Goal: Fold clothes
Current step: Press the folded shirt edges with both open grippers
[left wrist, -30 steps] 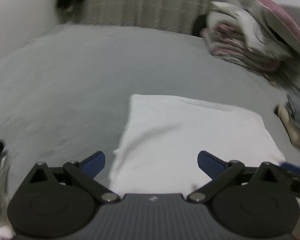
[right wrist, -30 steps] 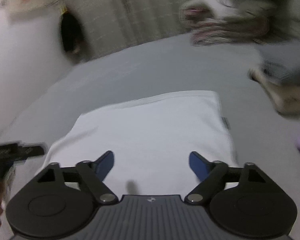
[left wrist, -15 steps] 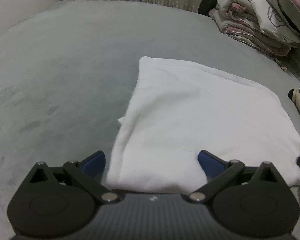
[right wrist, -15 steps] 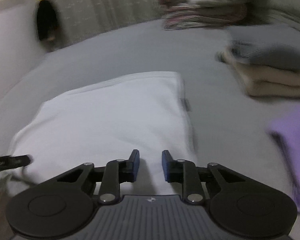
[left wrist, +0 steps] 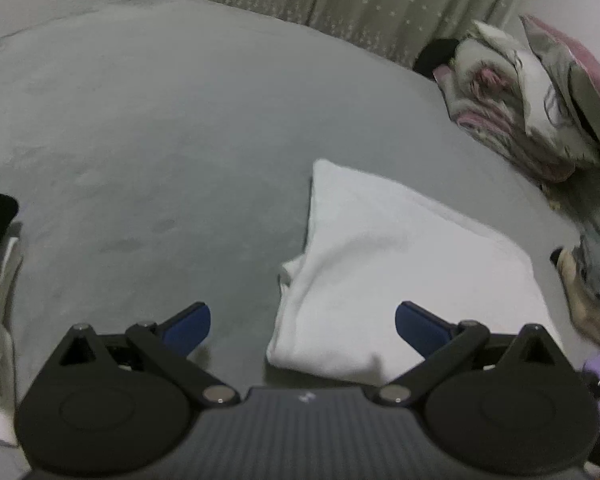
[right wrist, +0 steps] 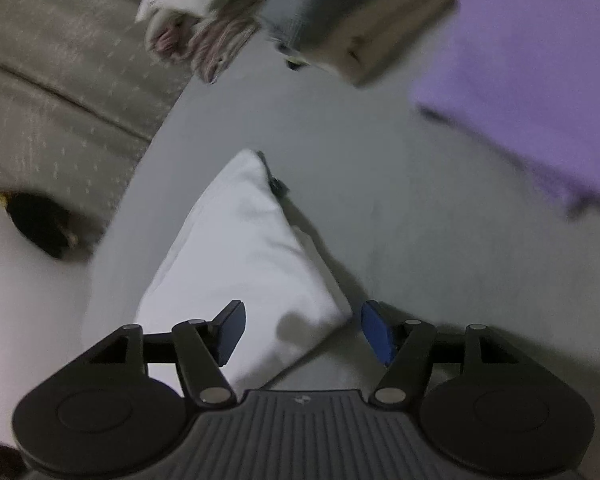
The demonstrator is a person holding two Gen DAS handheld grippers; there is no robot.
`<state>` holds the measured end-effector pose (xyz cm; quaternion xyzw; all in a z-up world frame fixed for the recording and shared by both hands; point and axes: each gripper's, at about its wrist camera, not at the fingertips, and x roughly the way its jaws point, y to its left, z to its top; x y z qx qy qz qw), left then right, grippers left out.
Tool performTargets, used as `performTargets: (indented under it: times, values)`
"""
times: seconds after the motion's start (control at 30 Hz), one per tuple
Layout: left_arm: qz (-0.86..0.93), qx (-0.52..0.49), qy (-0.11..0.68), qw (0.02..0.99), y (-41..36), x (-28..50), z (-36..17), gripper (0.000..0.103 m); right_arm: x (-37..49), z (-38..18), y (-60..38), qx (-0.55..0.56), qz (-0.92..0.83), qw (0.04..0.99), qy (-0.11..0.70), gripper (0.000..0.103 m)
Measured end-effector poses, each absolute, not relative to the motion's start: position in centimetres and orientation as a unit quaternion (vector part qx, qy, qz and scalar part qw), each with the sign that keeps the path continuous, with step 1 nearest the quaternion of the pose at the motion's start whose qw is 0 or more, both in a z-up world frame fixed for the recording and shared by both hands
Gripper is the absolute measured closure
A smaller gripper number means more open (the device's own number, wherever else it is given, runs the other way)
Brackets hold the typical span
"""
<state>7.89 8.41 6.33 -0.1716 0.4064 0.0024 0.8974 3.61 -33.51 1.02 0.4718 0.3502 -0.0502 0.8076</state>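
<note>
— Where the left wrist view was concerned, what was seen?
— The left tongs (left wrist: 303, 322) were held wide apart over the bed (left wrist: 148, 128), with nothing gripped. The folded white garment (left wrist: 388, 280) was laid flat on the grey sheet, its near left corner lying between the blue fingertips (left wrist: 188, 326) without being touched. A heap of patterned bedding (left wrist: 532, 108) was piled at the far right, and a curtain (left wrist: 360, 4) was hung behind the bed.

— And from the right wrist view?
— The right tongs (right wrist: 302, 332) were seen parted, having just been opened, and nothing was pinched. The near corner of the white garment (right wrist: 244, 248) was found between the pads, clear of both. A purple cloth (right wrist: 532, 80) was spread on the bed at the upper right, well apart from the garment, much blurred. Stacked folded clothes (right wrist: 340, 12) were made out beyond it, indistinctly.
</note>
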Motion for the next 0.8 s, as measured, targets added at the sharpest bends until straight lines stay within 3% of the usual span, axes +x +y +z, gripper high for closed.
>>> performTargets:
  times: [0.37,0.43,0.5,0.53,0.7,0.8]
  values:
    - [-0.040,-0.097,0.437,0.893,4.6,9.2,3.9,0.000,5.4,0.0,-31.8,0.468,-0.044,0.827,0.308,0.036]
    - [-0.037,-0.119,0.445,0.887,5.3,9.4,3.7,0.000,5.6,0.0,-31.5,0.456,-0.046,0.834,0.308,0.045]
    - [-0.033,-0.129,0.448,0.884,5.7,9.4,3.8,0.000,5.9,0.0,-31.6,0.451,-0.040,0.835,0.314,0.080]
    - [-0.032,-0.130,0.449,0.884,5.7,9.4,3.8,0.000,5.9,-0.2,-31.8,0.451,-0.040,0.833,0.318,0.088]
    - [-0.032,-0.133,0.452,0.882,6.0,9.4,3.9,0.000,5.5,1.1,-31.5,0.438,-0.032,0.849,0.293,0.091]
    - [-0.033,-0.141,0.455,0.879,6.3,10.0,3.9,0.000,5.5,2.1,-30.9,0.414,-0.026,0.863,0.288,0.088]
